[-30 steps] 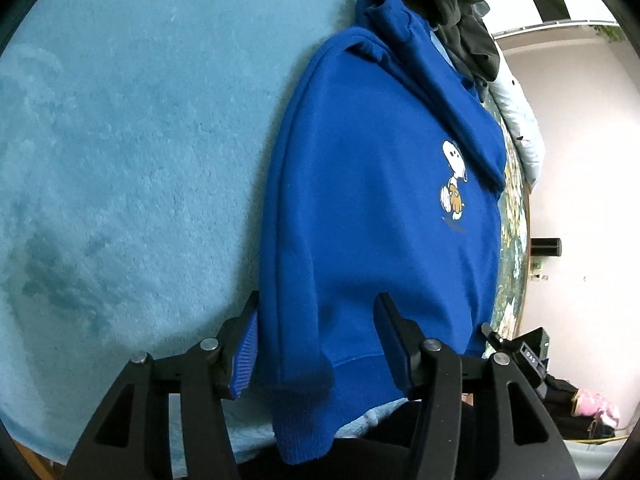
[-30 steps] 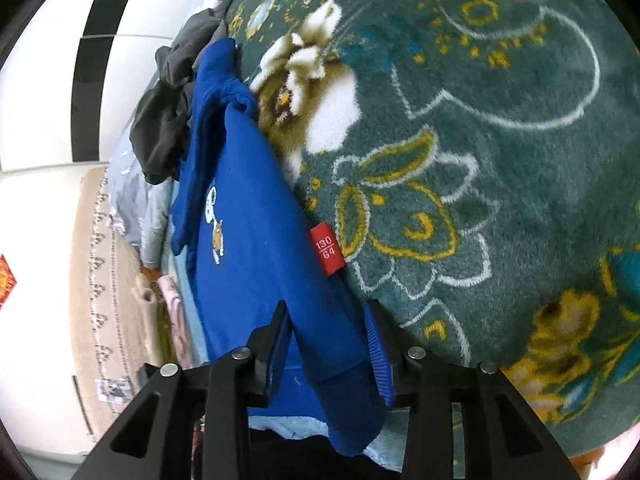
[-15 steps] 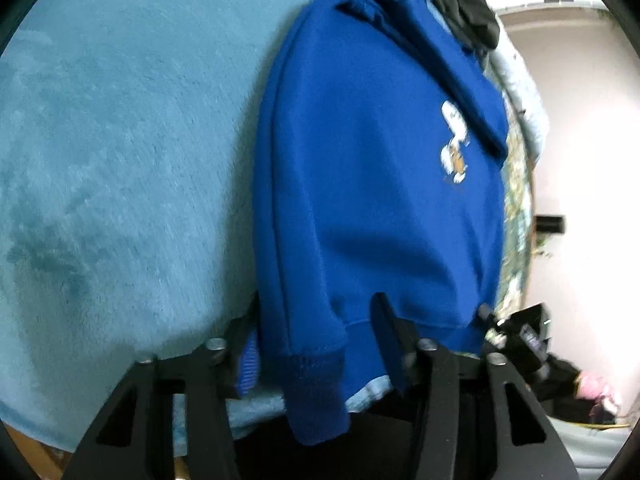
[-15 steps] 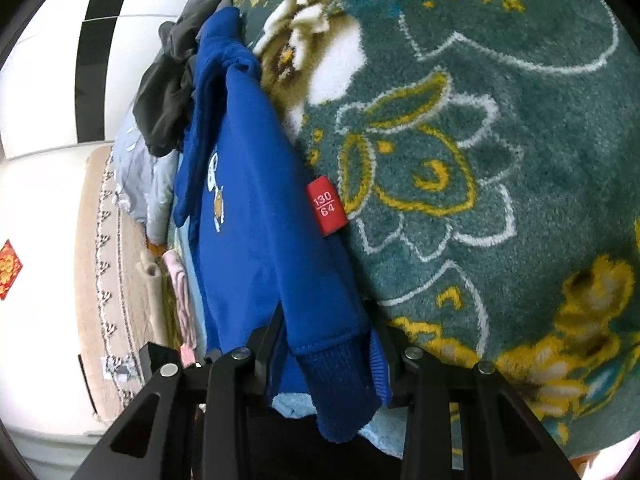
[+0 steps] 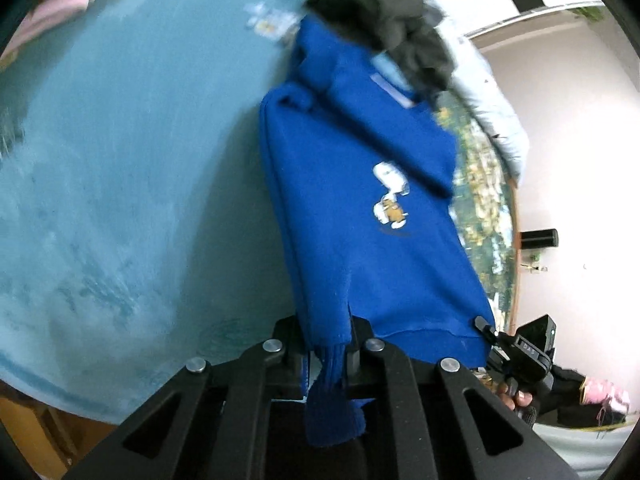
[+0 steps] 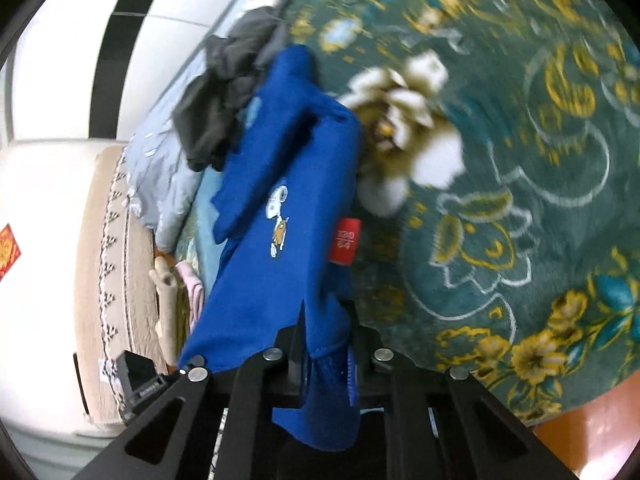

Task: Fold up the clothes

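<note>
Blue hoodie hem now pinched by both grippers' fingers, spread a second ago.

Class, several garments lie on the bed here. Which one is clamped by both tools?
The blue sweatshirt, with the cartoon dog print: the left tool and the right tool each pinch its hem. The dark grey garment lies crumpled beyond it, untouched.

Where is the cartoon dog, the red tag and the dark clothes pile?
cartoon dog [image 5: 391, 200], left wrist view, its white body.
red tag [image 6: 346, 241], right wrist view, its middle.
dark clothes pile [image 5: 384, 8], left wrist view, its top.
</note>
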